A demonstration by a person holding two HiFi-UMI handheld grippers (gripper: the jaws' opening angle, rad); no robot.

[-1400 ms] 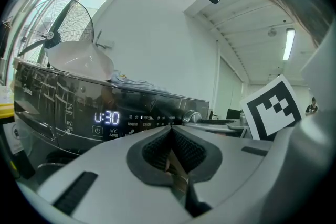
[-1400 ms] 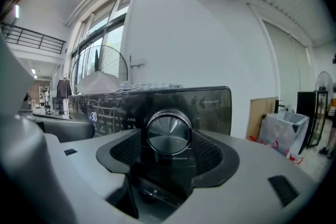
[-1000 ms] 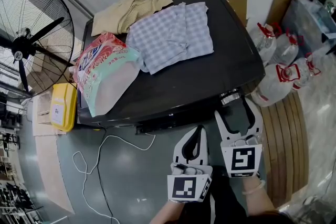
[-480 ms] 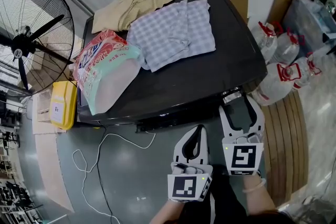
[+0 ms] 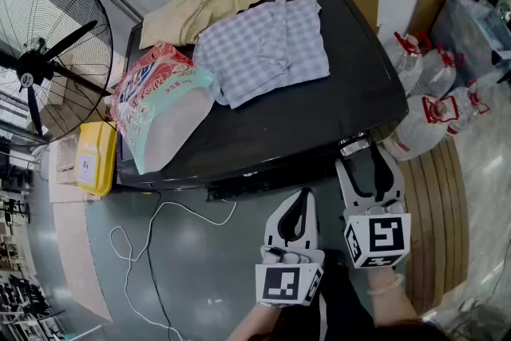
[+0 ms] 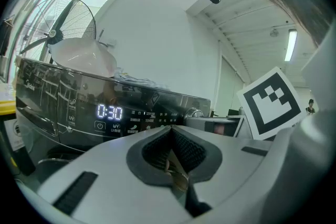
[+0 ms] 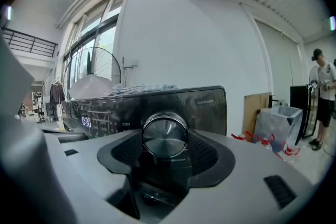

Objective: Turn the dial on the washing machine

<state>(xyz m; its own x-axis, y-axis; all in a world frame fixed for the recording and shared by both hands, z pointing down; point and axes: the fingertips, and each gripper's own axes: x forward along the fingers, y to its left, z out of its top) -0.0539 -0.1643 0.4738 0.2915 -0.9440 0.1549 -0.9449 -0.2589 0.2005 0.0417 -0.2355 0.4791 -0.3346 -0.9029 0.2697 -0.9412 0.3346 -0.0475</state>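
The round brushed-metal dial [image 7: 165, 135], on the front panel of the dark glossy washing machine [image 7: 207, 107], sits straight ahead between the pads of my right tool [image 5: 363, 160]. Its jaws have just been closing and now clench the dial. Its marker cube has tilted since half a second ago, so I judge the turn is under way. My left tool [image 6: 170, 132], just beside it, is clenched on nothing.

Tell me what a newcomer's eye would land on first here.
The shiny round dial fills the right gripper view, clamped between the jaws of the right gripper, which have just been closing on it. The black washing machine carries a checked cloth and a colourful bag on top; a big fan stands at the head view's left.
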